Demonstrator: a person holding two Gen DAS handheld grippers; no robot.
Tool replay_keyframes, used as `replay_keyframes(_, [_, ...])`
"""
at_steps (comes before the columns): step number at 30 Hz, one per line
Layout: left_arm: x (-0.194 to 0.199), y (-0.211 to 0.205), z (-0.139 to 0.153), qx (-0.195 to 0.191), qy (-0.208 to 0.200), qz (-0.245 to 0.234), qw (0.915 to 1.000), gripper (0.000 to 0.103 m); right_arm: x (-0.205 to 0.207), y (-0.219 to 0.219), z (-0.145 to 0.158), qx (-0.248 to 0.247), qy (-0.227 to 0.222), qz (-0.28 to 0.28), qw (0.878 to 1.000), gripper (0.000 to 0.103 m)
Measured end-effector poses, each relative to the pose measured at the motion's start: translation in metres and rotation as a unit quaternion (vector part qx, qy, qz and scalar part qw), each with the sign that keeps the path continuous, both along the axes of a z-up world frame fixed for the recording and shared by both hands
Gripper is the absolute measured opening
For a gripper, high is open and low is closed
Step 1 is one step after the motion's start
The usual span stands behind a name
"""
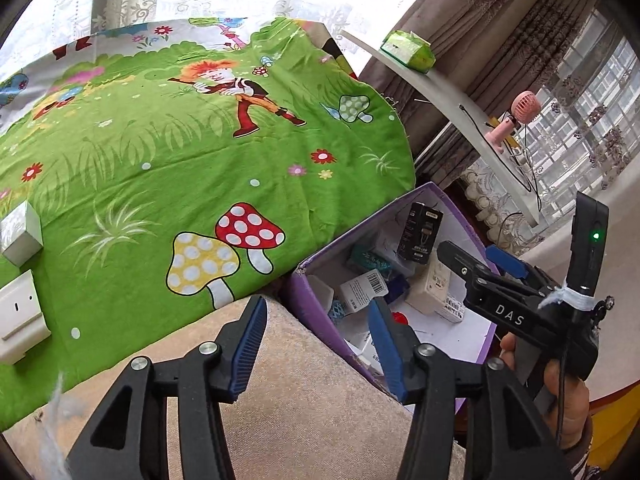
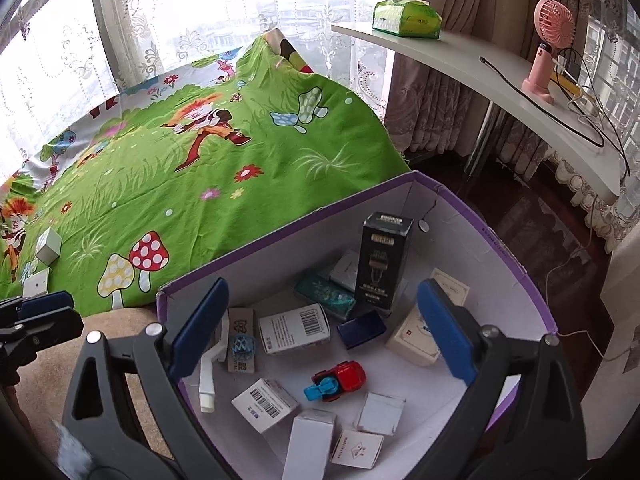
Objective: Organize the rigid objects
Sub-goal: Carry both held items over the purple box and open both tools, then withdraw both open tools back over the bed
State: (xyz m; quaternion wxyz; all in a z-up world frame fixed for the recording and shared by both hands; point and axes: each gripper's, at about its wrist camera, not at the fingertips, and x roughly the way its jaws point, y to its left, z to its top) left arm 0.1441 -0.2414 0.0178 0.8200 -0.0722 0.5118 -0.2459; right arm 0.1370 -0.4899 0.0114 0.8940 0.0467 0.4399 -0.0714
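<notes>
A purple box with a white inside (image 2: 500,248) holds several small items: a tall black carton (image 2: 384,256), a red and blue toy car (image 2: 340,380), a teal packet (image 2: 324,292), barcode cartons (image 2: 294,328) and a white tube (image 2: 208,376). My right gripper (image 2: 322,332) hangs open over the box with nothing between its blue pads. My left gripper (image 1: 320,340) is open and empty above the box's near-left wall (image 1: 312,312) and the beige cushion. On the green cartoon cloth at the far left lie a white cube box (image 1: 20,232) and a white socket-like piece (image 1: 20,316).
The beige cushion (image 1: 312,420) borders the box on the left. A curved white shelf (image 2: 480,68) at the right carries a green tissue pack (image 2: 406,16), a pink fan (image 2: 548,48) and cables. Curtains and dark floor lie behind the box.
</notes>
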Motion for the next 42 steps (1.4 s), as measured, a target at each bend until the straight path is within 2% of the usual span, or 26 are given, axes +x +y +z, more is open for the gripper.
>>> replay_keyframes(3, [0.001,0.008,0.001,0.006,-0.005,0.016,0.9998,0.054,0.001,0.004,0.003,-0.019,-0.003,-0.004,1.0,0.097])
replay_keyframes(6, [0.002,0.01,0.0,0.035,-0.004,0.02,0.9992,0.054,-0.001,0.007,0.008,-0.025,-0.013,-0.003,1.0,0.097])
replay_keyframes(10, [0.003,0.02,0.002,0.045,-0.012,0.042,0.9981,0.055,-0.002,0.014,0.016,-0.032,-0.026,0.005,0.999,0.097])
replay_keyframes(14, [0.004,0.04,0.002,0.018,-0.005,0.07,0.9974,0.055,-0.002,0.023,0.021,-0.048,-0.03,0.011,0.998,0.097])
replay_keyframes(20, [0.009,0.06,-0.001,0.015,0.011,0.103,0.9945,0.055,-0.003,0.037,0.02,-0.058,-0.022,0.029,0.998,0.097])
replay_keyframes(23, [0.011,0.071,-0.004,0.021,0.022,0.119,0.9924,0.062,-0.001,0.041,0.019,-0.042,-0.017,0.035,0.998,0.097])
replay_keyframes(29, [0.014,0.101,-0.013,0.017,0.05,0.157,0.9862,0.065,0.001,0.049,0.016,-0.027,-0.012,0.048,0.998,0.097])
replay_keyframes(31, [0.014,0.112,-0.015,0.021,0.055,0.177,0.9824,0.071,0.002,0.053,0.016,-0.021,-0.011,0.053,0.998,0.097])
replay_keyframes(37, [0.016,0.142,-0.016,0.03,0.052,0.218,0.9741,0.085,0.006,0.067,0.014,-0.02,-0.006,0.067,0.998,0.097])
replay_keyframes(42, [0.017,0.171,-0.017,0.046,0.05,0.239,0.9687,0.088,0.008,0.074,0.012,-0.009,0.0,0.076,0.997,0.097])
